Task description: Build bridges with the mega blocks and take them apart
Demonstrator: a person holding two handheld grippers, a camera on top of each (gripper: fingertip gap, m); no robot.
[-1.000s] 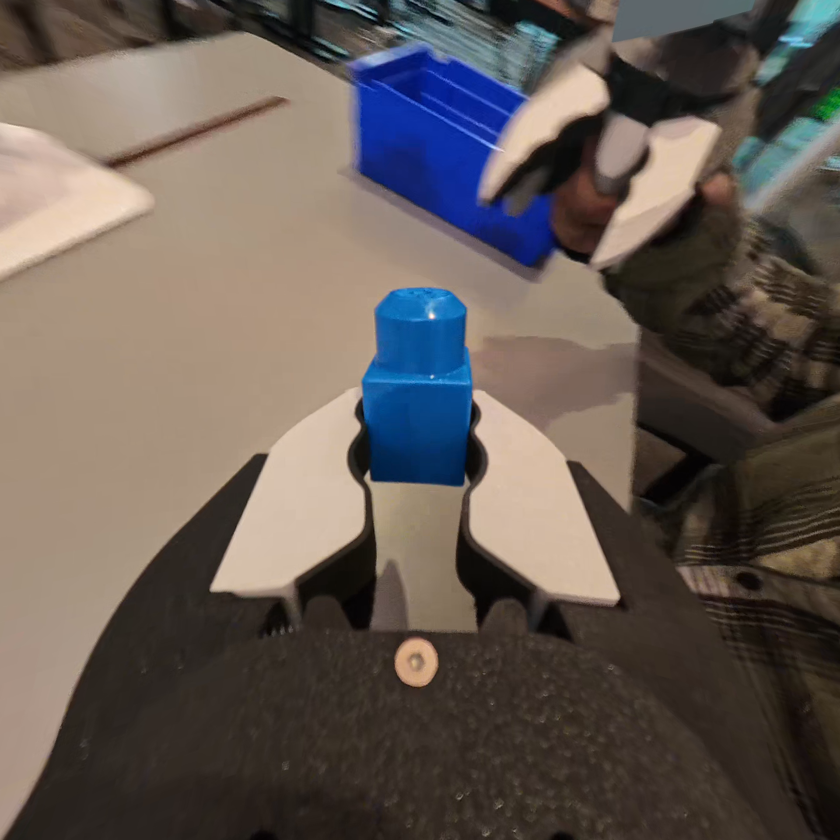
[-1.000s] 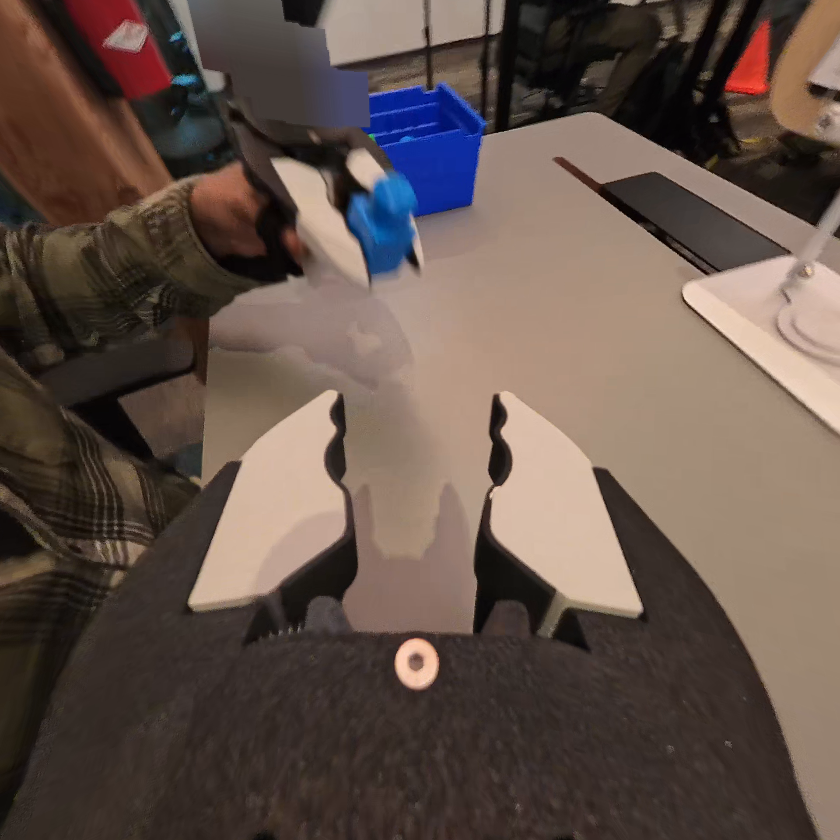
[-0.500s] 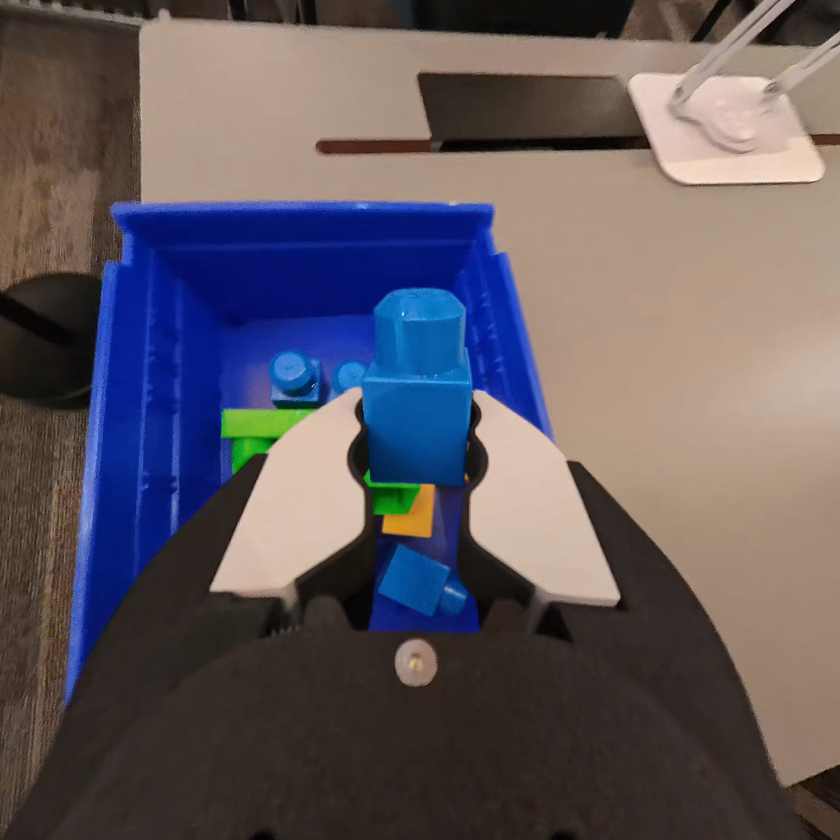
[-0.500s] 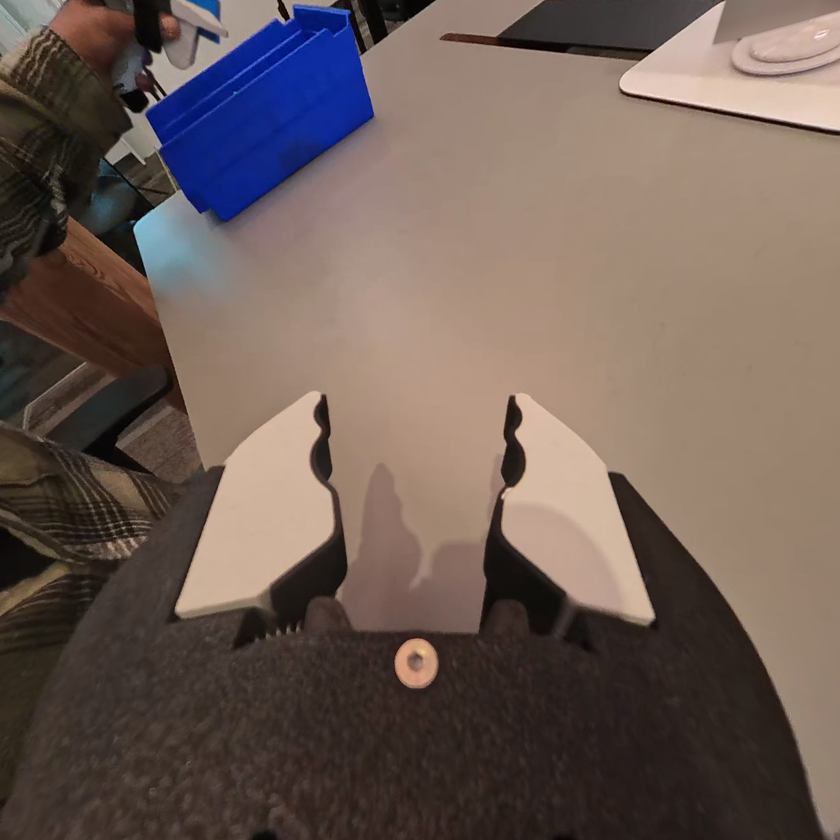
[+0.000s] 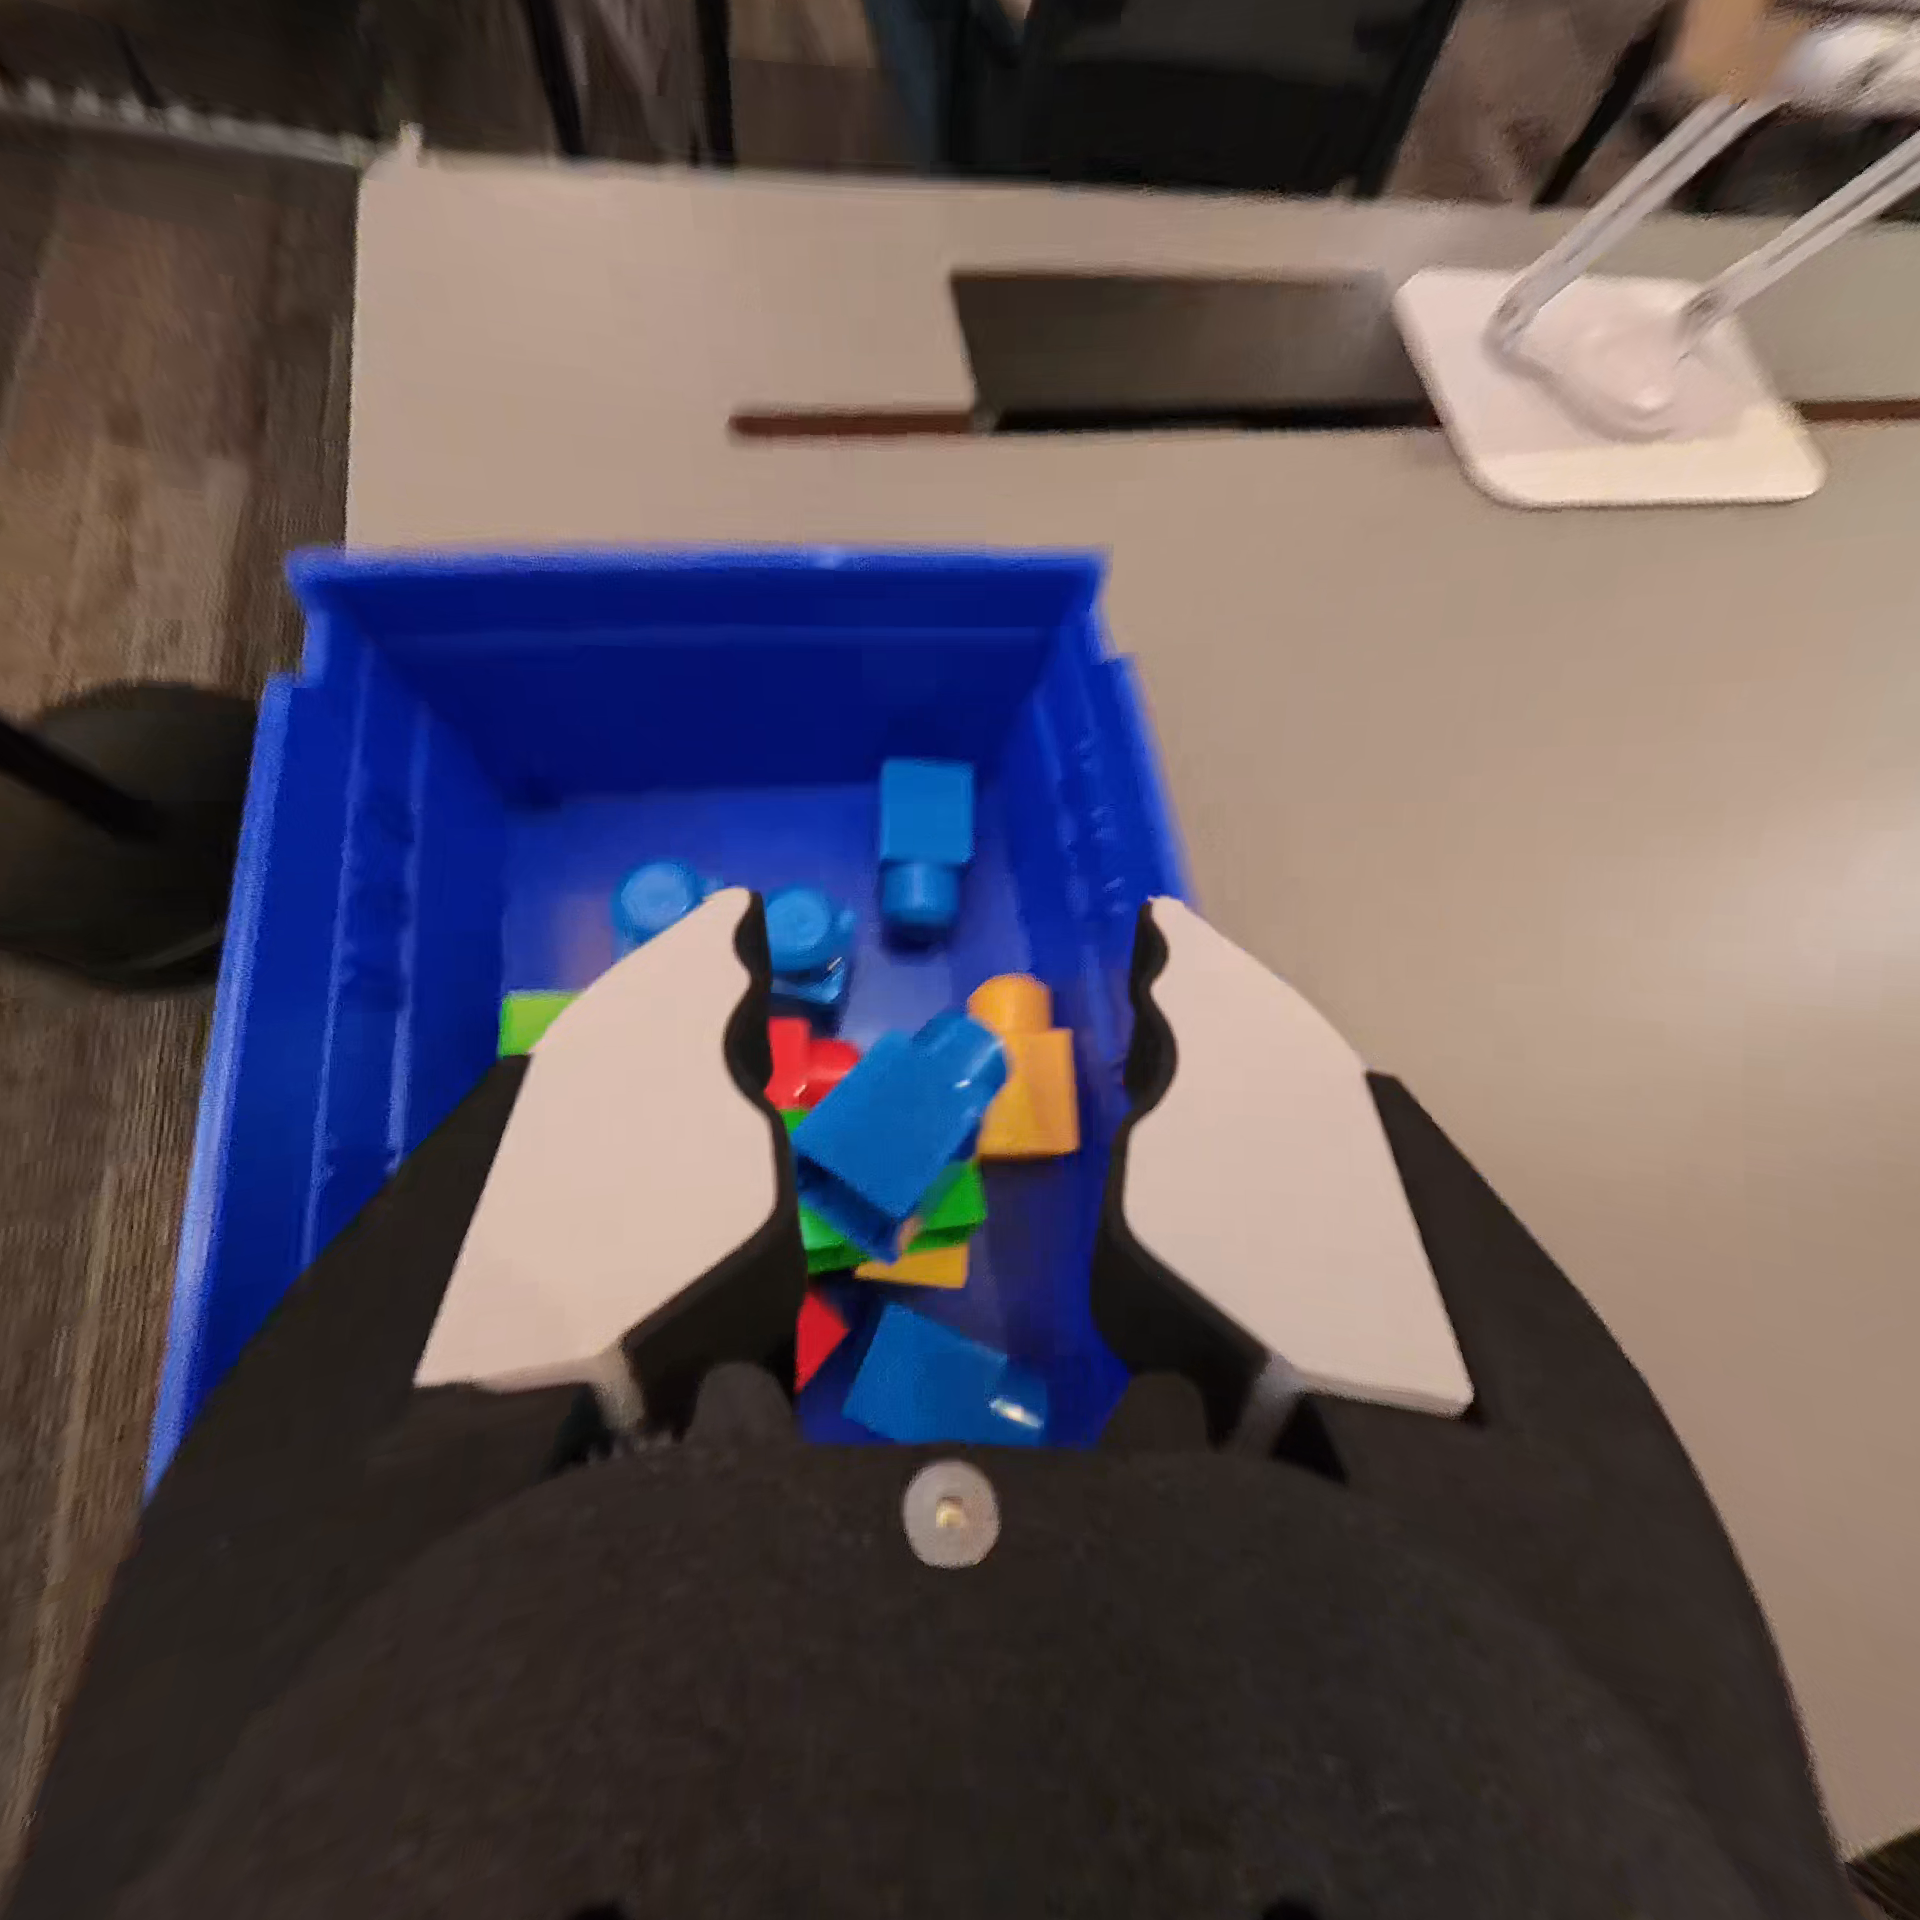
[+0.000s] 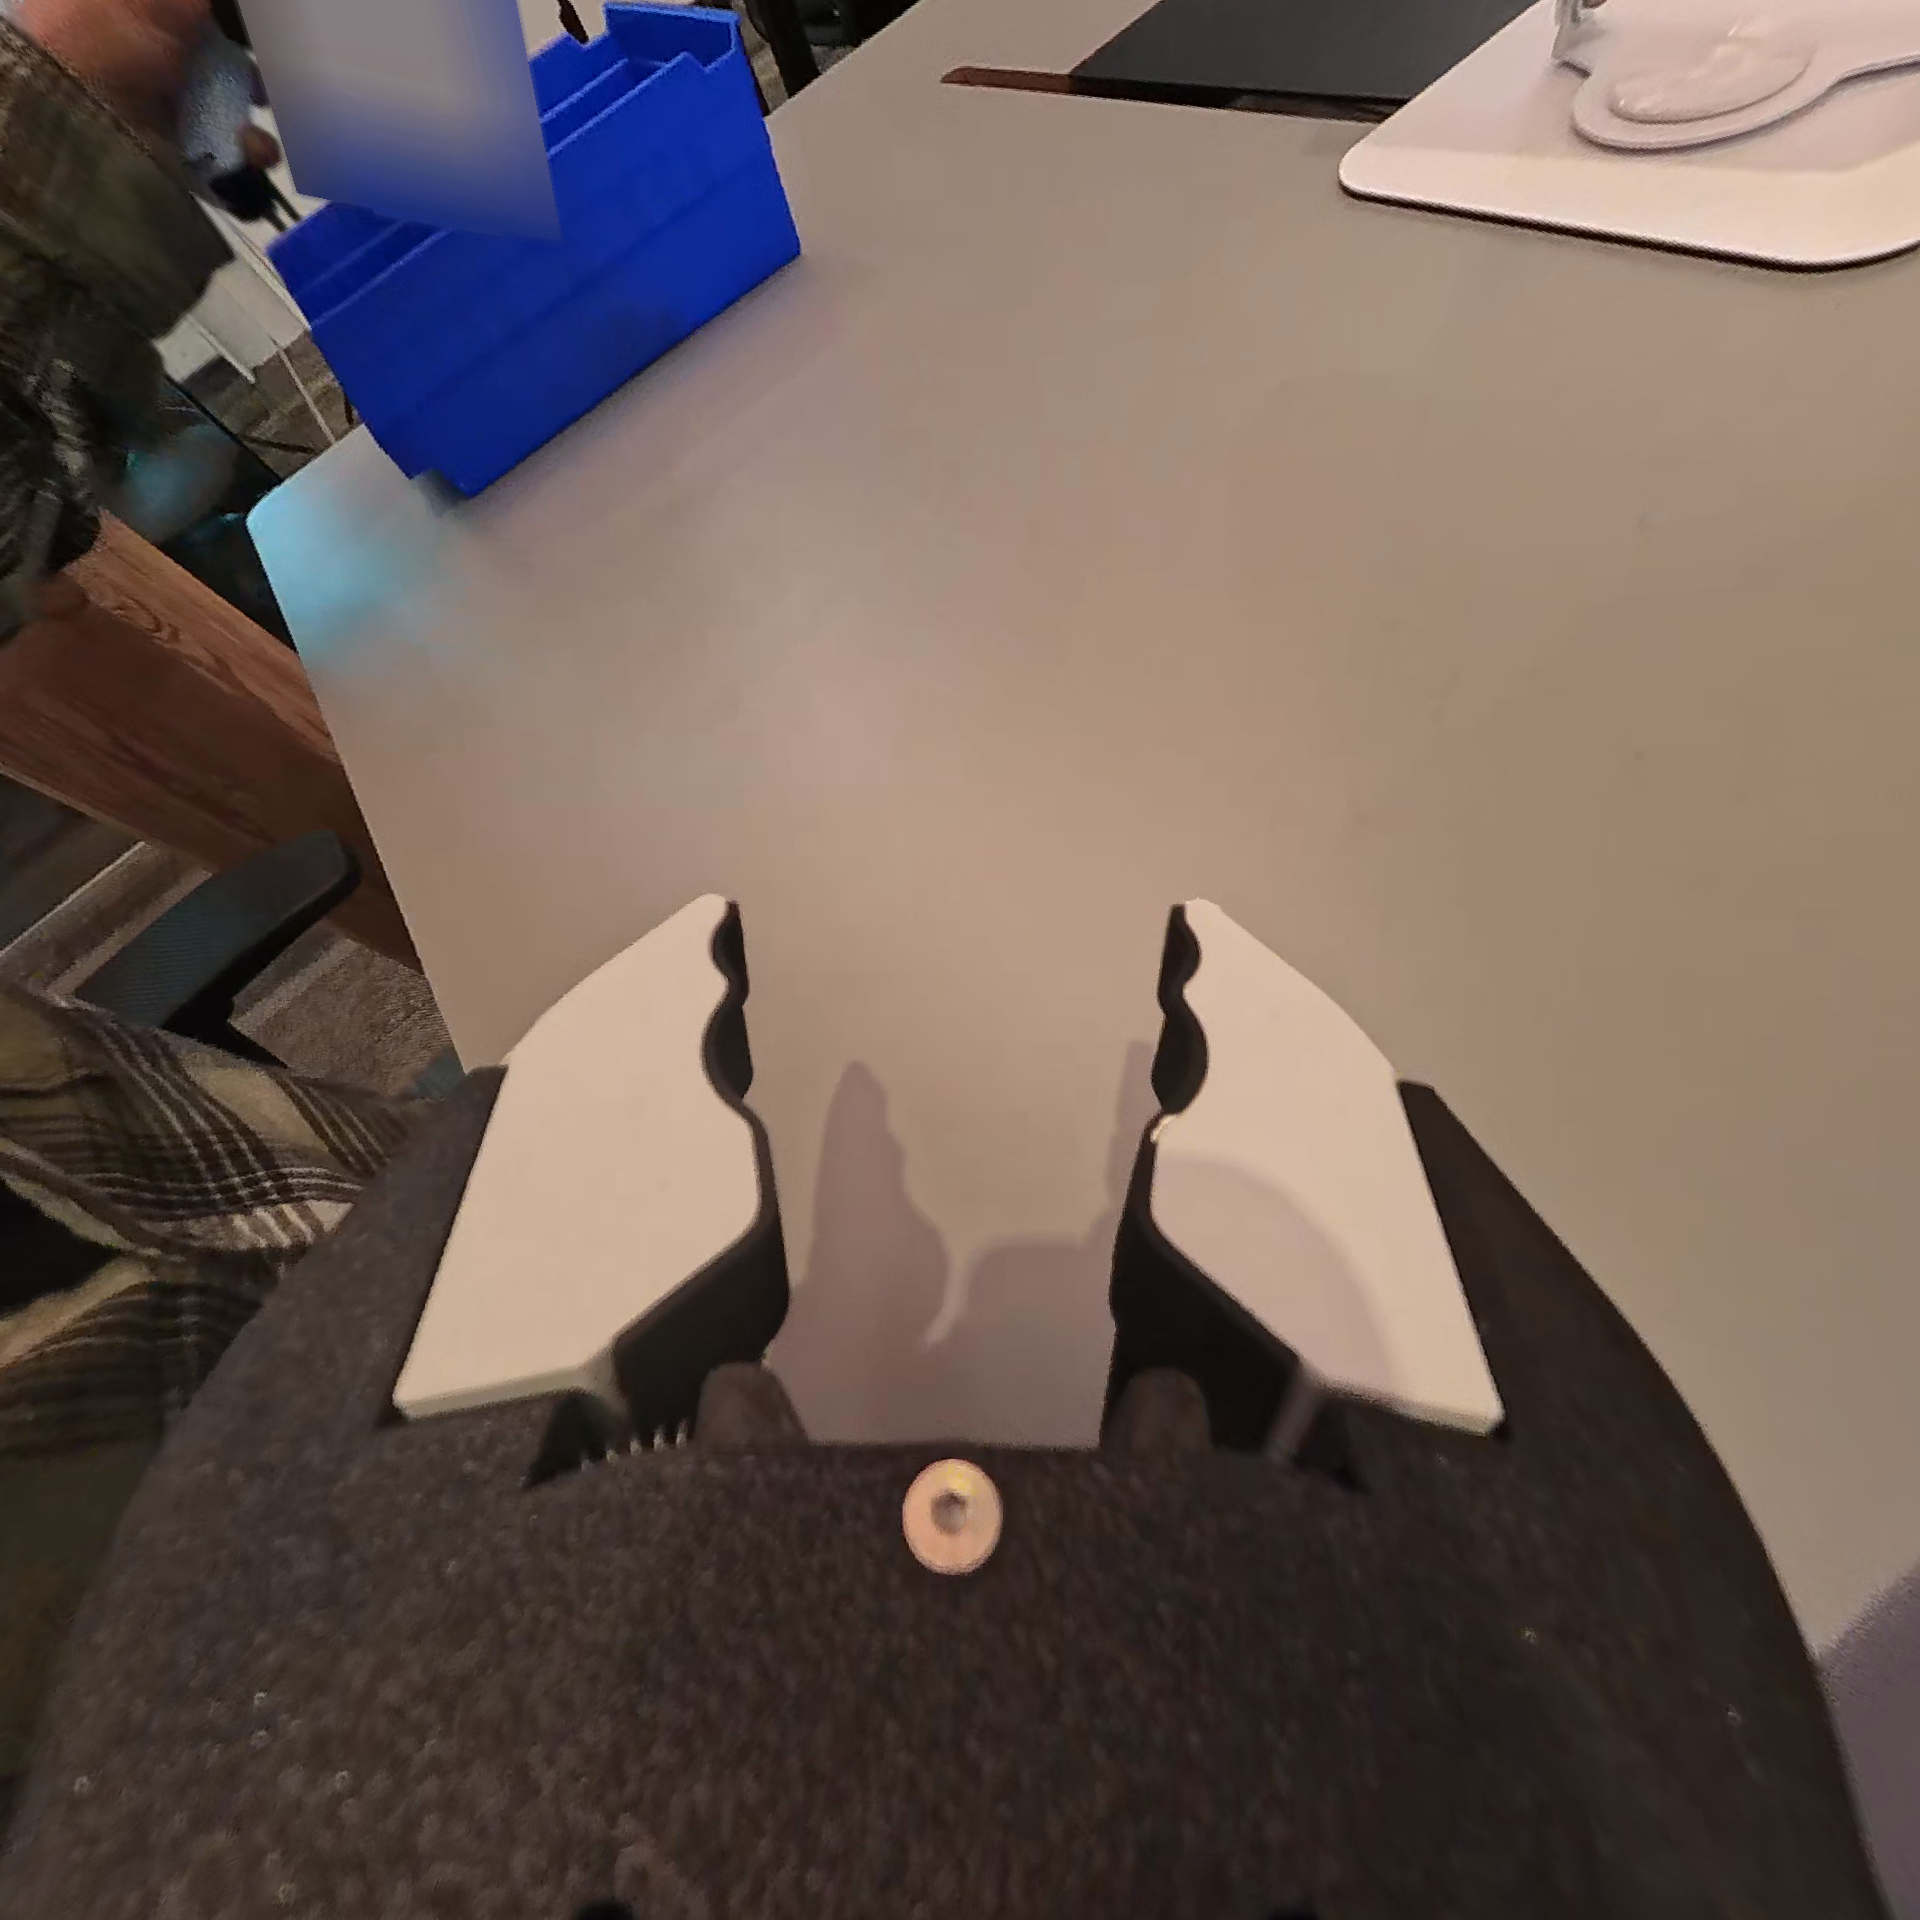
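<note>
- I read the left gripper as spread wide, nothing between its fingers; it hangs over the blue bin.
- A blue block shows in the gap between the fingers, tilted, stud pointing up and to the right — touching neither finger, over the pile in the bin; whether it rests on the pile I cannot tell.
- Beneath and around it lie a green block, an orange block and a red block; another blue block lies apart near the bin's far right wall, stud toward the camera.
- I read the right gripper as spread wide too, holding nothing, over bare grey table.
- From the right wrist view the bin sits well apart, at the table's far left corner — its contents are hidden from there.
- A white pad lies at the far right.
</note>
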